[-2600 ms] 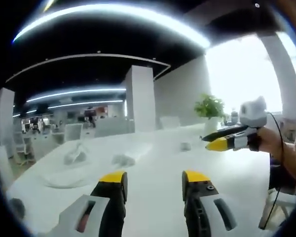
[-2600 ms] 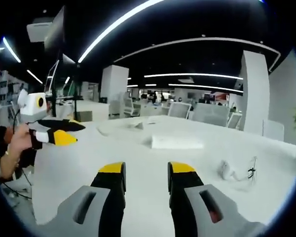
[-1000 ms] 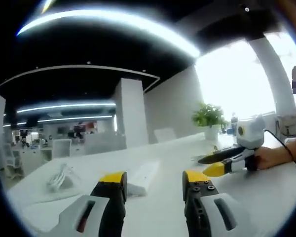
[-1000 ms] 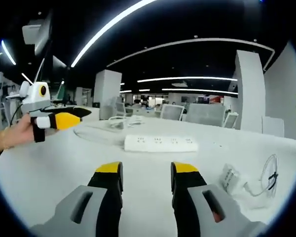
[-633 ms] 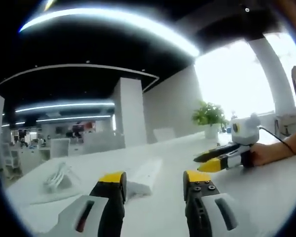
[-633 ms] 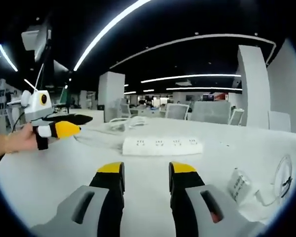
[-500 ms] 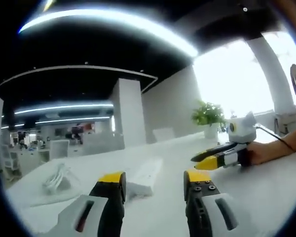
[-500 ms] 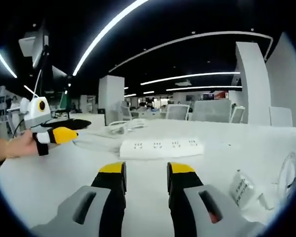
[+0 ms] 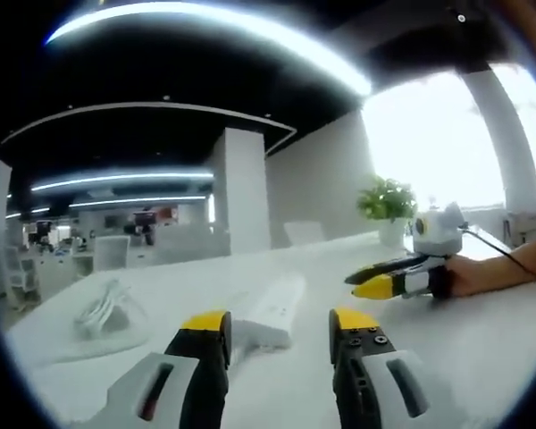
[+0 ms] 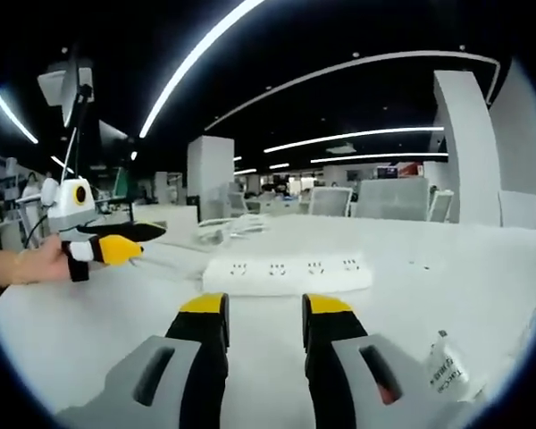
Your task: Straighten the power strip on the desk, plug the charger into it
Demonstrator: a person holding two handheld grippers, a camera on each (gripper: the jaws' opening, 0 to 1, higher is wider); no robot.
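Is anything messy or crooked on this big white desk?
A little. The white power strip has nothing plugged into it, and its cord lies bunched in a loose tangle on the desk. The charger lies tipped over near the right tool. Nothing looks broken or spilled.

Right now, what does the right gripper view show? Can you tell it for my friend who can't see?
A white power strip lies across a white desk, just beyond the right claw, whose yellow-tipped jaws stand open and empty. The left claw, held by a hand, hovers at the left, and a white charger lies at the lower right.
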